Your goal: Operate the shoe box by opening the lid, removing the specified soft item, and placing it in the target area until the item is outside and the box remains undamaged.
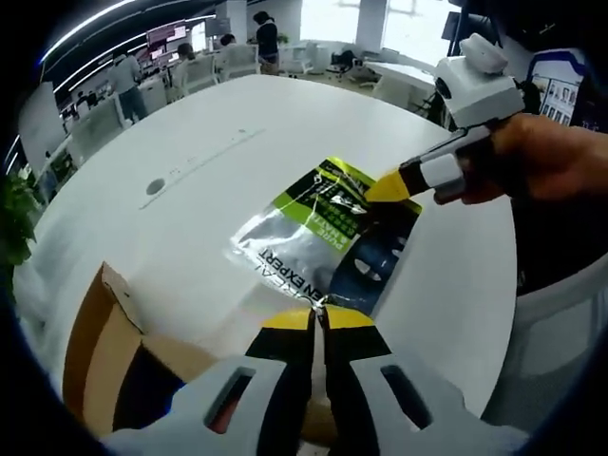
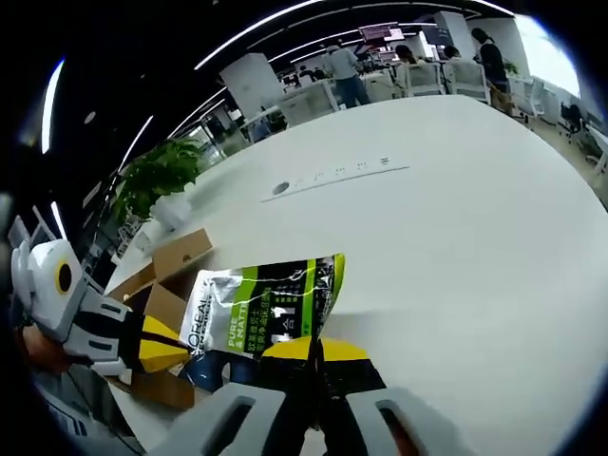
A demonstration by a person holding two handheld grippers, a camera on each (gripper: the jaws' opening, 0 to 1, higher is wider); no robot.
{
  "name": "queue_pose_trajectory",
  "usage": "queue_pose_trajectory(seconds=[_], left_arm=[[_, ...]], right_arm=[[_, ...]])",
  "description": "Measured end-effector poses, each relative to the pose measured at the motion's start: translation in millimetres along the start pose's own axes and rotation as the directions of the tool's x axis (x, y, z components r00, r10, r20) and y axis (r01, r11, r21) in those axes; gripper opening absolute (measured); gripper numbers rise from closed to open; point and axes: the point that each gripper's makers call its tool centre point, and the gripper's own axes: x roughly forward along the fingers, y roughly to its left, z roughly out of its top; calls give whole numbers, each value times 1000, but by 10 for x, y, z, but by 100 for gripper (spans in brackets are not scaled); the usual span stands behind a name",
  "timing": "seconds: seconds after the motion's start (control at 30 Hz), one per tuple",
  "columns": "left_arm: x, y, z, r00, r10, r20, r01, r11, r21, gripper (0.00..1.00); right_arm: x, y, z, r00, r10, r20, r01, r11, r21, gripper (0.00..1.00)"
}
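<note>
Left gripper (image 1: 318, 316): jaws are pinching together on the near edge of the plastic packet (image 1: 325, 236), yellow tips nearly touching.
Right gripper (image 2: 313, 350): jaws are closing on the opposite edge of the same packet, so both are gripping it. In the left gripper view it's coming in from the right, with a hand (image 1: 541, 157) wrapping around it.
Packet: a soft, crinkly green, black and clear pouch, stretching between the two grippers out over the white tabletop (image 1: 228, 142), fully outside the box.
Shoe box (image 1: 114, 356): brown cardboard, sitting open near the tabletop's edge, flap sticking up, just beside the packet.
Background: people are sitting at desks, a plant (image 2: 161, 176) is standing beyond the tabletop's edge.
</note>
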Motion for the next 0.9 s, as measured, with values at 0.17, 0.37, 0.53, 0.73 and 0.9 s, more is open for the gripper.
queue_pose_trajectory(seconds=[0.17, 0.37, 0.53, 0.73, 0.9], left_arm=[[55, 30, -12, 1000, 3, -4, -3, 1000, -6, 2], [119, 63, -9, 1000, 3, -14, -3, 1000, 5, 2], [175, 78, -30, 999, 10, -35, -8, 999, 43, 2], [262, 131, -68, 998, 22, -57, -21, 999, 30, 2], [300, 140, -144, 995, 35, -93, -30, 998, 55, 2]], right_arm=[[63, -39, -42, 1000, -10, -13, 10, 1000, -1, 0], [145, -74, -32, 1000, -13, -20, 13, 1000, 1, 0], [199, -86, -22, 1000, -11, -21, 12, 1000, 1, 0], [270, -116, -38, 999, -13, -30, 14, 1000, 7, 0], [339, -93, -14, 1000, -9, -30, 9, 1000, 13, 0]])
